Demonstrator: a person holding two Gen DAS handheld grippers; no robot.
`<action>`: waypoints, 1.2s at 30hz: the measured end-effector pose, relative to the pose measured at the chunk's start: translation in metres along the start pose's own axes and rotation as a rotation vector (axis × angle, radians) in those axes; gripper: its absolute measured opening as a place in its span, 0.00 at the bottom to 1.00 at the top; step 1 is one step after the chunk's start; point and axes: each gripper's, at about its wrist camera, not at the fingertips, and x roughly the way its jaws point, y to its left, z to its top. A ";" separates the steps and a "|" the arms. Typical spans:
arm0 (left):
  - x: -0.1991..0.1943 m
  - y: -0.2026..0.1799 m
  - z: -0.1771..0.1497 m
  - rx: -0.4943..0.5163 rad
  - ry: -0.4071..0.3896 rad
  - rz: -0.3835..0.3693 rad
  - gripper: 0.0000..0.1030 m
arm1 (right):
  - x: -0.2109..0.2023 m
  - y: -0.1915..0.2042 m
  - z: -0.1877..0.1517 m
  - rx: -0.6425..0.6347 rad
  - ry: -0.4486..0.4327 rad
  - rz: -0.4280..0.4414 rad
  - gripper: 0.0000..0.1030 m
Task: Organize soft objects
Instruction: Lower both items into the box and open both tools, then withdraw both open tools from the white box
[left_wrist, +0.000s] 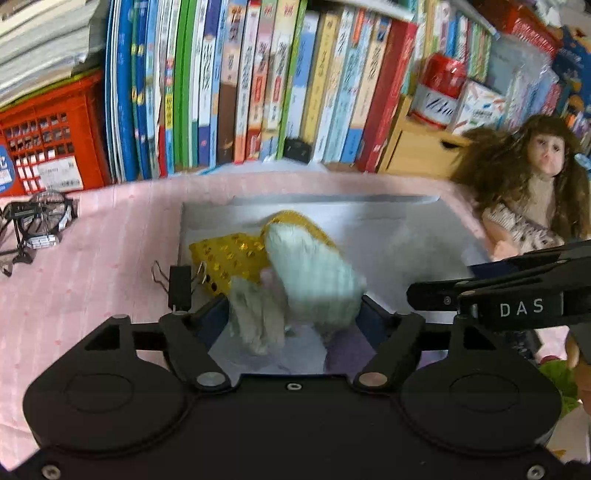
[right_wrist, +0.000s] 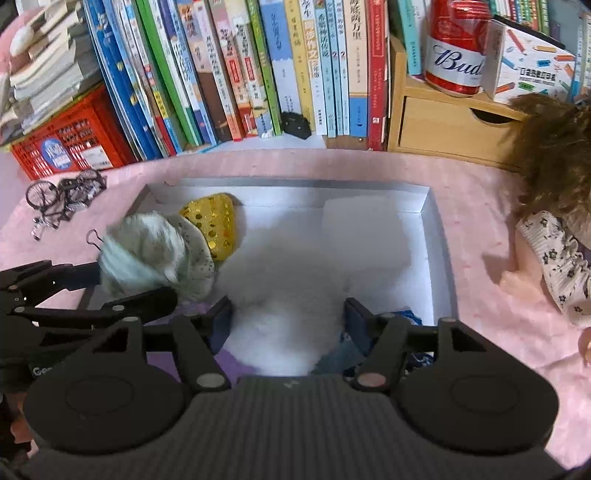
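A shallow white box lies on the pink cloth. A gold sequined pouch lies in its far left corner, also in the left wrist view. My left gripper is shut on a fluffy pale green plush with cream fur and holds it over the box's left side; the plush shows in the right wrist view. My right gripper is open over a white fluffy piece in the box. Purple fabric and blue denim lie below it.
A long-haired doll lies right of the box. A row of books, a red crate, a wooden drawer unit and a red can stand behind. A small bicycle model and a binder clip lie at the left.
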 end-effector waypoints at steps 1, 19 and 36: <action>-0.004 -0.001 0.000 -0.003 -0.012 -0.008 0.75 | -0.004 -0.001 0.000 0.001 -0.006 0.004 0.76; -0.098 -0.018 -0.007 0.030 -0.163 -0.051 0.83 | -0.085 0.012 -0.019 -0.056 -0.142 0.055 0.85; -0.185 -0.011 -0.077 0.079 -0.371 0.007 0.89 | -0.161 0.016 -0.078 -0.105 -0.342 0.107 0.88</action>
